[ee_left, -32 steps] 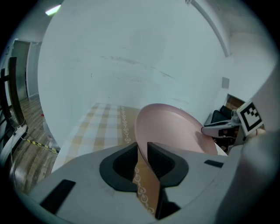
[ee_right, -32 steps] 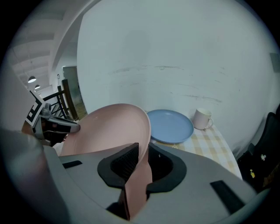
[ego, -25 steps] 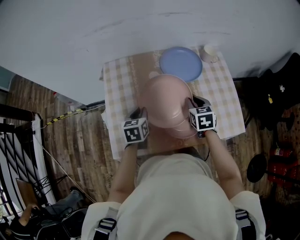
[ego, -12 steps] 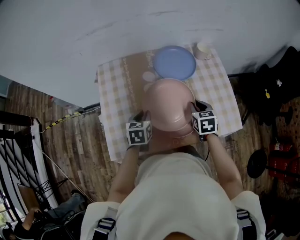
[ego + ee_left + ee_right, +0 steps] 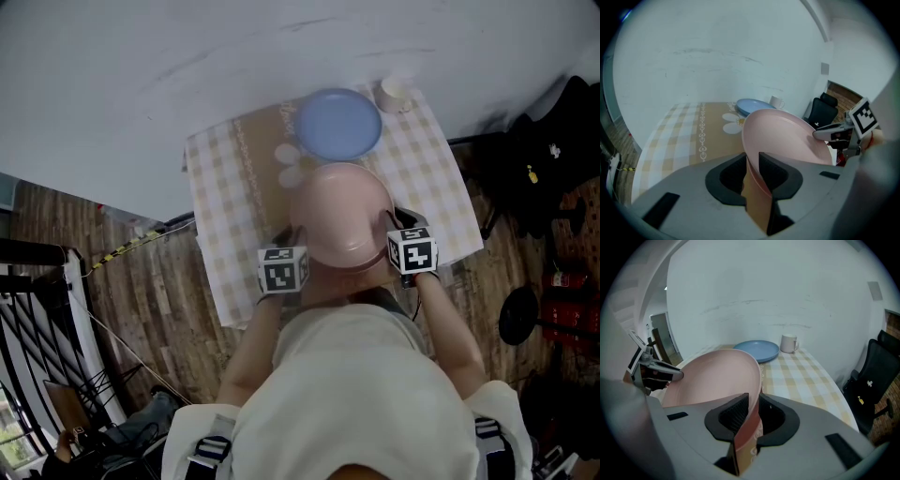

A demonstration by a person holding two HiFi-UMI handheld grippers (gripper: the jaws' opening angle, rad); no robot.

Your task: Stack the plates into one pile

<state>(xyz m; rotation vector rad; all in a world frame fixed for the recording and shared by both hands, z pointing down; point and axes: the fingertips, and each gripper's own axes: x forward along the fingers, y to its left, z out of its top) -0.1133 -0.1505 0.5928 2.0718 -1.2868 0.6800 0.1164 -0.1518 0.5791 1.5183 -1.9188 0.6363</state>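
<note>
A pink plate [image 5: 342,220] hangs tilted over the near half of the checked table [image 5: 220,187], held by its rim from both sides. My left gripper [image 5: 291,242] grips the plate's left edge [image 5: 787,140]; its jaws have just been opening a little, with the rim still between the pads. My right gripper [image 5: 394,225] is shut on the right edge [image 5: 712,376]. A blue plate [image 5: 339,124] lies flat at the table's far side, also in the left gripper view [image 5: 752,107] and the right gripper view [image 5: 757,350], just beyond the pink plate.
A white mug [image 5: 392,93] stands right of the blue plate near the far right corner. A black chair [image 5: 544,159] stands off the table's right side. A white wall runs behind the table. Wooden floor surrounds it.
Both grippers have carried the pink plate a little lower; it looks smaller in the head view. Its far rim no longer overlaps the blue plate's near edge.
</note>
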